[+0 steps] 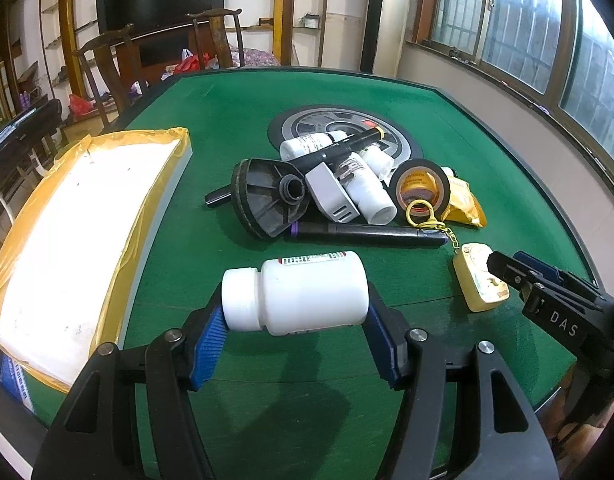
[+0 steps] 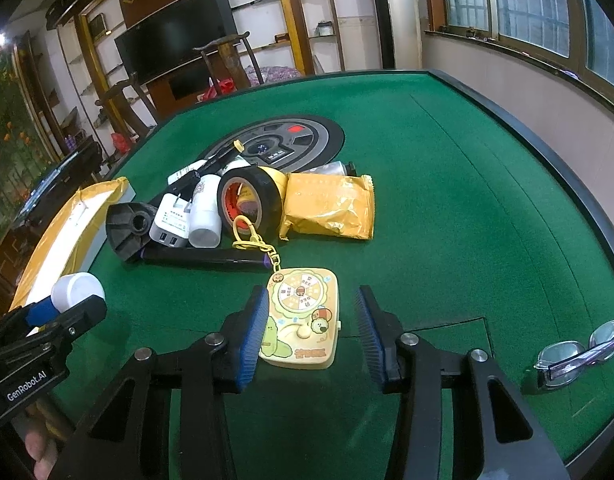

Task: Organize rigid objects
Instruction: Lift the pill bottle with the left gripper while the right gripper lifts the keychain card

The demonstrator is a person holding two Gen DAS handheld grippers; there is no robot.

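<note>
clutter pile [image 2: 235, 208] ahead, felt [image 2: 467, 220] right open

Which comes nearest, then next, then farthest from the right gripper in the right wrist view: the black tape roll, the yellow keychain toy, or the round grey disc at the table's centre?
1. Yellow keychain toy: lying between the fingers of the right gripper, nearer the left one.
2. Black tape roll: standing on edge in the pile beyond the toy.
3. Round grey disc: flat on the felt behind the pile.

Yellow keychain toy [image 2: 301, 320] between parted jaws
</note>
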